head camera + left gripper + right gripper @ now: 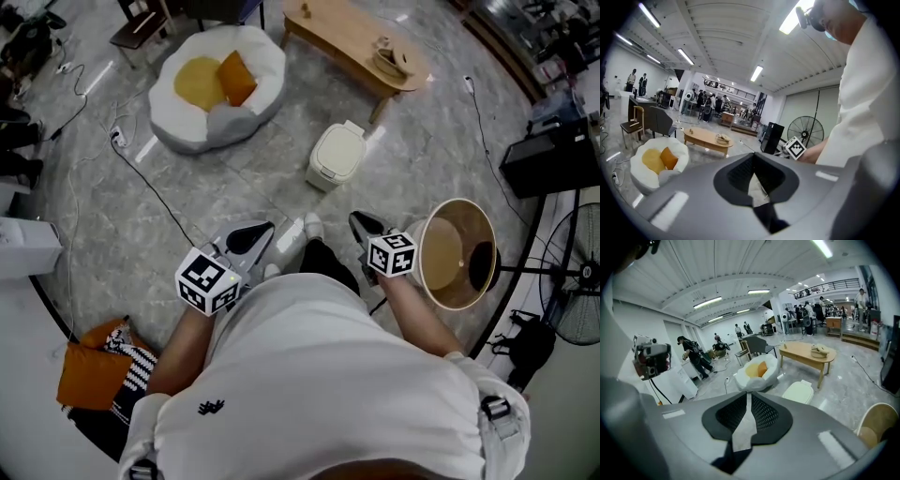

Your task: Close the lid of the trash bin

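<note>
Head view: the trash bin [336,155], cream-coloured, stands on the grey floor [441,141] ahead of the person, between a white beanbag [253,56] and a low wooden desk [337,37]. Its lid lies flat on the body. The left hand-held gripper [265,230] and the right hand-held gripper [361,223] are held low in front of the person's white shirt, both pointing toward the bin and well apart from it. A round wooden chair [441,253] stands just beside the right hand-held gripper, and a standing fan [577,281] is further to the right.

Left gripper view: the left hand-held gripper [753,154] has its jaws pressed together at the tips, with nothing between them. The beanbag [642,180], the desk [705,138] and the fan [805,129] show beyond. The bin cannot be made out here.

Right gripper view: the right hand-held gripper [749,393] has its jaws drawn together to a thin slit that shows only floor. The trash bin [799,392] stands ahead and slightly right, lid down, near the beanbag [757,380] and the desk [801,352]. The chair [876,420] is at the lower right edge.
</note>
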A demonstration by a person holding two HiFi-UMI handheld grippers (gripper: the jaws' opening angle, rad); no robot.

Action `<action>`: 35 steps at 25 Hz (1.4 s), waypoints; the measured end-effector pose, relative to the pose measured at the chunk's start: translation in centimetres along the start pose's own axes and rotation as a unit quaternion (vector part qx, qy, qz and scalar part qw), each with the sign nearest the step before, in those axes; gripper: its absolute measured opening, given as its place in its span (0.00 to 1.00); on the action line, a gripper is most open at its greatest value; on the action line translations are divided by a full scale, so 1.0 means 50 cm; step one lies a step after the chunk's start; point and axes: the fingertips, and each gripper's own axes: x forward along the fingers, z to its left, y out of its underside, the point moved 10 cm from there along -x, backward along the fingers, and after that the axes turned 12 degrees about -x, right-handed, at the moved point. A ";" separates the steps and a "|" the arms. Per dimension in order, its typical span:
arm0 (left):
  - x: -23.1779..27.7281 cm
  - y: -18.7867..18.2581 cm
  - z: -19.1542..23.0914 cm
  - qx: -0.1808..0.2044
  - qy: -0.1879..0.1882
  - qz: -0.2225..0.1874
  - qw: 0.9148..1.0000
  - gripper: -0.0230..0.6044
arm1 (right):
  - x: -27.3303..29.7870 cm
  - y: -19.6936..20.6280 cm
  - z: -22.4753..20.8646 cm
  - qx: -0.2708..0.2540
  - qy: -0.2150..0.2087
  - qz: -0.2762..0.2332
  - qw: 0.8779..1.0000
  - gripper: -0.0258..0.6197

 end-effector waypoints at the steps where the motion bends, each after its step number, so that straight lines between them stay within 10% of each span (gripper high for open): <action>1: -0.007 0.005 -0.001 0.001 0.001 0.002 1.000 0.12 | -0.015 -0.002 0.016 -0.003 0.000 -0.007 1.000 0.09; 35: -0.101 0.086 -0.040 -0.014 -0.030 0.005 0.999 0.12 | -0.142 -0.052 0.193 -0.102 -0.052 -0.104 0.988 0.04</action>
